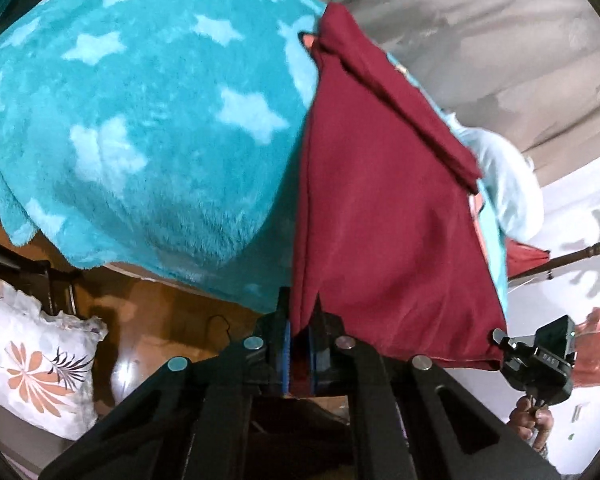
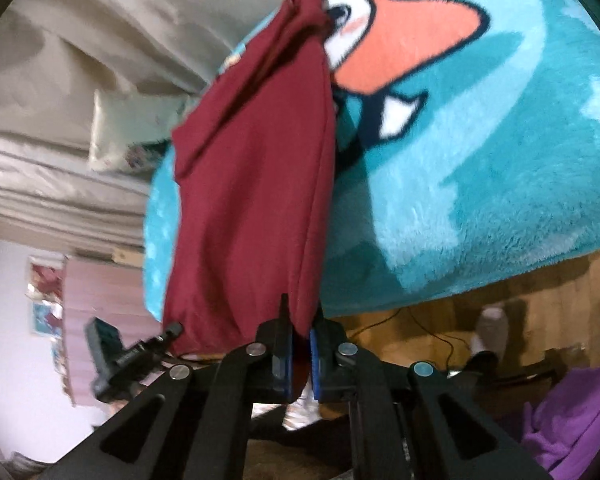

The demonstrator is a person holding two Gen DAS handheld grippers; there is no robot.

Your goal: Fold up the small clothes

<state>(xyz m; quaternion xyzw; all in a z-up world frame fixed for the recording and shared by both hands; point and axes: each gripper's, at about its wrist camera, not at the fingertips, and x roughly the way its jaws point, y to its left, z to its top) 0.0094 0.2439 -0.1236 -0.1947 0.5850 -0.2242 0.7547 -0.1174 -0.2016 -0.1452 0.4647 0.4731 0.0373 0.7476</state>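
A small maroon garment (image 1: pixel 380 216) hangs stretched between both grippers, lifted off a teal fleece blanket (image 1: pixel 140 120). My left gripper (image 1: pixel 302 320) is shut on one lower corner of the garment. My right gripper (image 2: pixel 300 320) is shut on the other corner of the maroon garment (image 2: pixel 252 200). The right gripper also shows in the left wrist view (image 1: pixel 536 356) at the garment's far corner, and the left gripper shows in the right wrist view (image 2: pixel 140 352). The garment's far end is bunched and rests on the blanket (image 2: pixel 480 160).
The blanket with stars and an orange cartoon figure covers a raised surface. A wooden floor (image 1: pixel 160 320) lies below it. A floral pillow (image 1: pixel 32 364) sits at lower left. A purple cloth (image 2: pixel 572 420) lies at lower right. Beige bedding (image 2: pixel 80 60) and a white cushion (image 2: pixel 132 136) lie beyond.
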